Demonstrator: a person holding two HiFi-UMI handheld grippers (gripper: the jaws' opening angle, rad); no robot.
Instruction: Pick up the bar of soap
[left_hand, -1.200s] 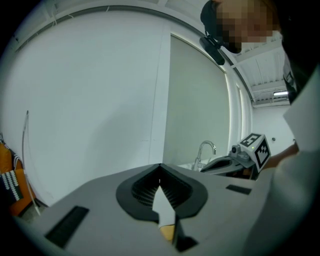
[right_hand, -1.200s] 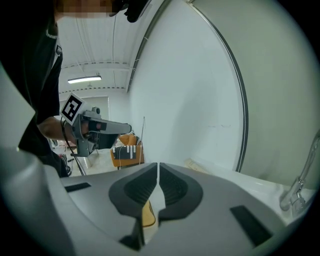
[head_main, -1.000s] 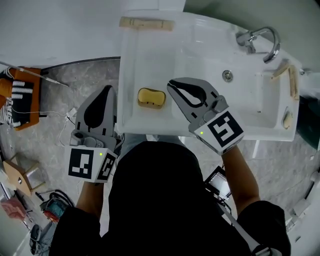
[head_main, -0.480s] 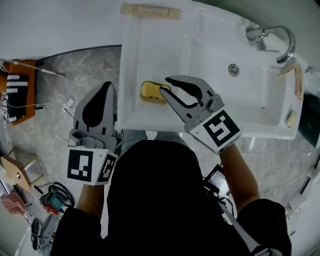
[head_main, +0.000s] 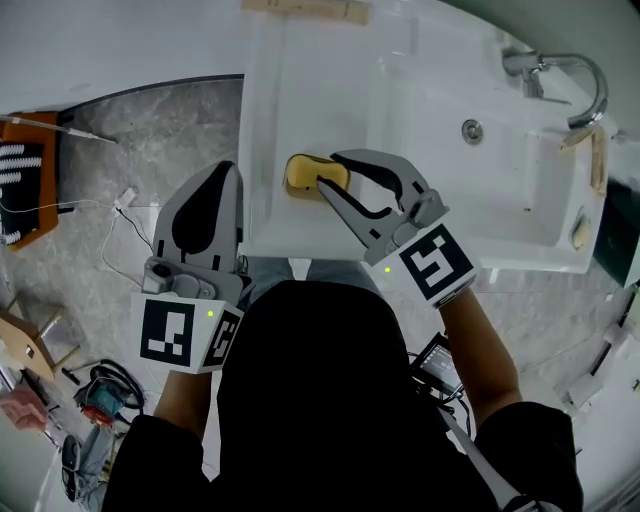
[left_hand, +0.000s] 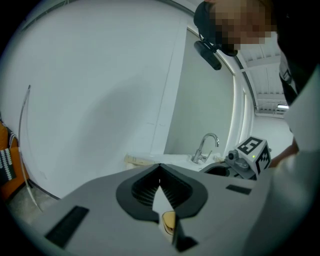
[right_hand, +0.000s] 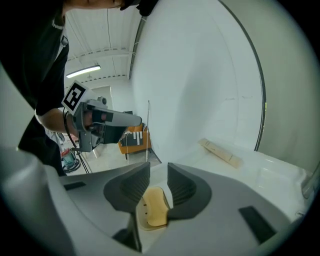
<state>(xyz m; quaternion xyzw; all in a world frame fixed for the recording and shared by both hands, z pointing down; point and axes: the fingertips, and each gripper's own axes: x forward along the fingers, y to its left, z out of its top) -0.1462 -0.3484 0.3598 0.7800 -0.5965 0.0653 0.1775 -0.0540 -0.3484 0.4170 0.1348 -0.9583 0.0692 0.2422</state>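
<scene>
Yellow as the mark to aim at: closing in on the yellow oval bar of soap (head_main: 303, 171), flat on the near ledge of the white ceramic sink (head_main: 268, 110), right at the tips of the grey two-jaw right gripper (head_main: 331, 171). Judged as the reach-and-straddle step, with no grasp made yet. Has just been opening those jaws; stands with them apart now, framing the soap in the gap just beyond the ribbed pads (right_hand: 131, 186), pressing on nothing. From above, laps the soap's right end with one jaw tip; cannot tell whether touching it or merely over it.

Calls next, by this reading, for easing forward and down until straddling the bar across its short width, then squeezing shut and lifting straight off the ledge. Probably slippery, so better taken deep between the pads than pinched at the tips.

Points forward and somewhat down, black-and-white marker cube (head_main: 437, 264) at the rear, bare forearm (head_main: 482, 352) stretched out behind it toward the sink's near edge. Holds the grey left gripper (head_main: 229, 172) out of the job: soap off to the right of its tips, tips just short of the sink's left edge and over the grey stone floor (head_main: 150, 130), jaws shut tip to tip on nothing, aimed forward and slightly down.
</scene>
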